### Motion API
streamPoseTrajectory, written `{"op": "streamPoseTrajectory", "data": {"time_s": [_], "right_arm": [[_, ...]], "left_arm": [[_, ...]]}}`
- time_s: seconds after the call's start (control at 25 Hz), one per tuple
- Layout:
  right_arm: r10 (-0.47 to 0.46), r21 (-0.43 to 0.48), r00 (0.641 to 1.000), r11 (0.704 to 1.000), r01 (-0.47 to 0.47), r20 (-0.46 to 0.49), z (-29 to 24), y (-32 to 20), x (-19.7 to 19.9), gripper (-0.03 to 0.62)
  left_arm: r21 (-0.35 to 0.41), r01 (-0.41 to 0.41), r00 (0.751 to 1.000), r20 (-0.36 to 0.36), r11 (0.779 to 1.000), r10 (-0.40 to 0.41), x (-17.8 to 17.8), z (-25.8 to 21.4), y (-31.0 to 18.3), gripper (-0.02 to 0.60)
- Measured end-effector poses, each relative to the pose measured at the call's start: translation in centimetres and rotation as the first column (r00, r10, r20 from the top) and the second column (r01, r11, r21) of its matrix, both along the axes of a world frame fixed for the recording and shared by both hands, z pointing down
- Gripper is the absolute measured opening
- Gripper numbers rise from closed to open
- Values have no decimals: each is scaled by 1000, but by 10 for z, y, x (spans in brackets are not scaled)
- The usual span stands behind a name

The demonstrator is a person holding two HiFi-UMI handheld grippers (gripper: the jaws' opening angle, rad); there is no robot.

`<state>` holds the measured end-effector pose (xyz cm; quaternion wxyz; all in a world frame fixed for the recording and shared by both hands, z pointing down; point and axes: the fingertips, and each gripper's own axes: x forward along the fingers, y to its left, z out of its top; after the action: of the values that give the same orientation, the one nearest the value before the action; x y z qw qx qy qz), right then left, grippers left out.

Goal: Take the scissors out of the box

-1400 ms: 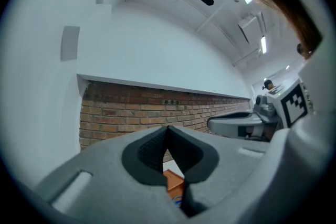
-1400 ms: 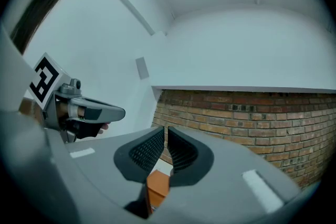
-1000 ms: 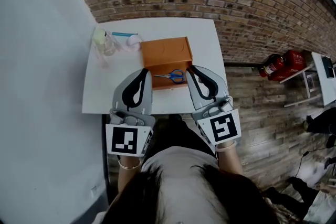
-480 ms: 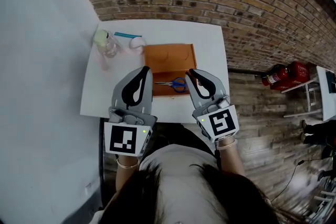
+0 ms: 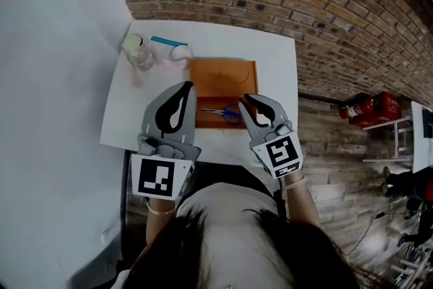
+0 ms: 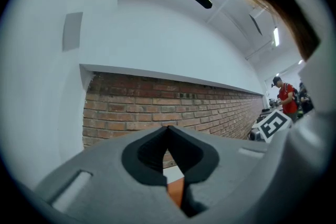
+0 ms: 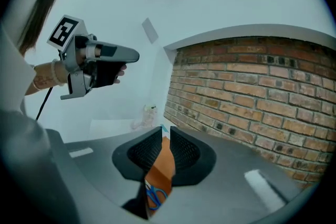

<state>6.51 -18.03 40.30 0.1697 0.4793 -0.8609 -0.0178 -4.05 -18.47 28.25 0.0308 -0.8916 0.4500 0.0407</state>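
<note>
Scissors (image 5: 223,113): blue handles, silver blades, laid flat. Location: inside orange box (image 5: 223,74), in the part nearest the person, blades pointed to picture left, handles to the right. The blue handles are also seen in the right gripper view (image 7: 154,194), below and beyond the jaw gap. Box is open-topped and stands on white table (image 5: 277,78), near the table's front edge.

Left gripper (image 5: 187,86): held approx. level over the table, just beside the box's left near corner. Jaw tips are seen meeting in the left gripper view; nothing is clamped.

Right gripper (image 5: 249,98): tilted slightly down, tips over the box's right near corner, near the scissor handles; contact can't be confirmed. Jaws have just been opening and stand a little apart, w/ nothing between the pads; box and scissors are only seen through the gap.
</note>
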Motion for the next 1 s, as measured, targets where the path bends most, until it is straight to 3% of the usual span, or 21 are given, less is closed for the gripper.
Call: {"op": "streamPoseTrajectory", "data": {"time_s": [0.4,0.76,1.0], "right_arm": [[-116,-149,986,984,97,-120,54,-13,-4,66],[-268,-352,942,917,186,-202,109,-11,-8,84],[-353,-442,898,871,213,-264,134,-11,-8,94]], "left_arm": [[-18,28,1000,-10,999,-28,3,6,-18,2],[-21,71,997,-10,997,-72,0,9,-32,2],[-33,105,994,-12,994,-105,-4,13,-40,2]]}}
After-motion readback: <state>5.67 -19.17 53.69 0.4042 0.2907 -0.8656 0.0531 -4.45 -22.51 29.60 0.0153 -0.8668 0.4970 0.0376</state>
